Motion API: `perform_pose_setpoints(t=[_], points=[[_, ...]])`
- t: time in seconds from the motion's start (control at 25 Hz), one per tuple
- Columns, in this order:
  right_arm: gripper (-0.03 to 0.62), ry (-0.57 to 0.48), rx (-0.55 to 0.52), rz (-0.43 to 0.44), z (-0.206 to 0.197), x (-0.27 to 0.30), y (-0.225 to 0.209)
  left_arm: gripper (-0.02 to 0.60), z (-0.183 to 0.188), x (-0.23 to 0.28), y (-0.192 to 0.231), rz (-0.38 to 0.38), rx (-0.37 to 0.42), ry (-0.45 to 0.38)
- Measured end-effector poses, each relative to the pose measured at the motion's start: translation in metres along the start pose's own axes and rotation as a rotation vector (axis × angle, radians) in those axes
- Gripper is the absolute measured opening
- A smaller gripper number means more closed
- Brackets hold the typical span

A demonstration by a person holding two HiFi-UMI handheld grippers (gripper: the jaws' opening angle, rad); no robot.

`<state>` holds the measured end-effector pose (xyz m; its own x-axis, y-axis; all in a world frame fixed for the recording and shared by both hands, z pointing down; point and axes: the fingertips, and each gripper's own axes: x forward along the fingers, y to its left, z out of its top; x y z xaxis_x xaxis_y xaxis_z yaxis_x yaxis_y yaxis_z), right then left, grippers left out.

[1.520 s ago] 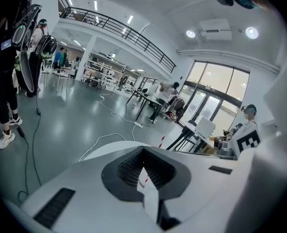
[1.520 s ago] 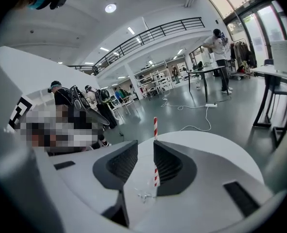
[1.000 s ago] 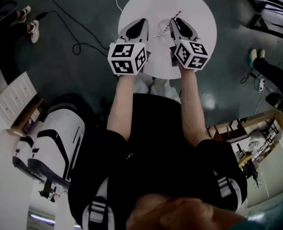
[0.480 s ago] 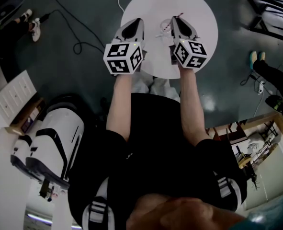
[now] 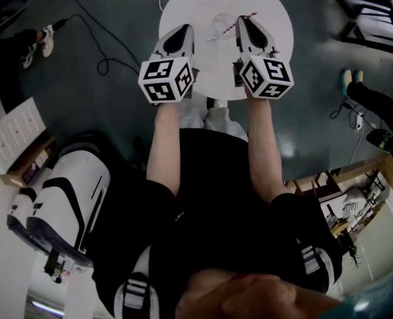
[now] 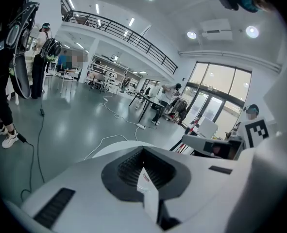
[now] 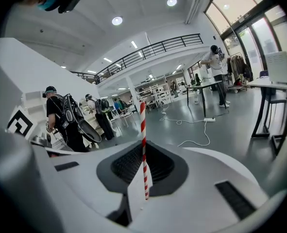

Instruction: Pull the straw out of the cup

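Note:
A clear cup (image 5: 220, 26) stands on the round white table (image 5: 276, 38), between my two grippers. My right gripper (image 5: 241, 24) is shut on a red-and-white striped straw (image 5: 245, 20), which slants up past its tip just right of the cup. In the right gripper view the straw (image 7: 143, 144) stands upright between the closed jaws of the right gripper (image 7: 143, 154), with its lower end free above them; the cup is not in that view. My left gripper (image 5: 184, 32) is left of the cup and apart from it. The left gripper (image 6: 144, 154) is shut, with nothing in it.
The table's near edge (image 5: 216, 98) lies under my wrists. A cable (image 5: 103, 58) trails across the dark floor at left. White cabinets (image 5: 16, 138) and a white machine (image 5: 63, 198) stand at left, and a black frame (image 5: 362, 12) at upper right. A person's shoes (image 5: 36, 42) show at far left.
My left gripper has drifted a little left and back, away from the cup. My right gripper has kept hold of the straw and barely moved.

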<state>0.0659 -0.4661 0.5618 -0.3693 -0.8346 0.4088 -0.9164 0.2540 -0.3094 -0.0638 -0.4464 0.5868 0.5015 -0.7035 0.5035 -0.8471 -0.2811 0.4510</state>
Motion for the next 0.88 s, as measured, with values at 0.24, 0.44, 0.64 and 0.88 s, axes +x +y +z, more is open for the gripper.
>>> perform_pose_setpoints(t=[0.24, 0.44, 0.64, 0.88], points=[[0.035, -0.082, -0.073, 0.052, 0.028, -0.046, 0.019, 0.006, -0.001, -0.028, -0.033, -0.011, 0.026, -0.064], [0.037, -0.132, -0.115, 0.105, 0.052, -0.096, 0.037, 0.006, 0.005, -0.066, -0.059, 0.000, 0.058, -0.144], [0.036, -0.212, -0.181, 0.179, 0.079, -0.143, 0.060, 0.006, 0.018, -0.116, -0.074, 0.051, 0.069, -0.260], [0.035, -0.266, -0.232, 0.267, 0.084, -0.197, 0.093, 0.006, 0.019, -0.175, -0.110, 0.065, 0.130, -0.355]])
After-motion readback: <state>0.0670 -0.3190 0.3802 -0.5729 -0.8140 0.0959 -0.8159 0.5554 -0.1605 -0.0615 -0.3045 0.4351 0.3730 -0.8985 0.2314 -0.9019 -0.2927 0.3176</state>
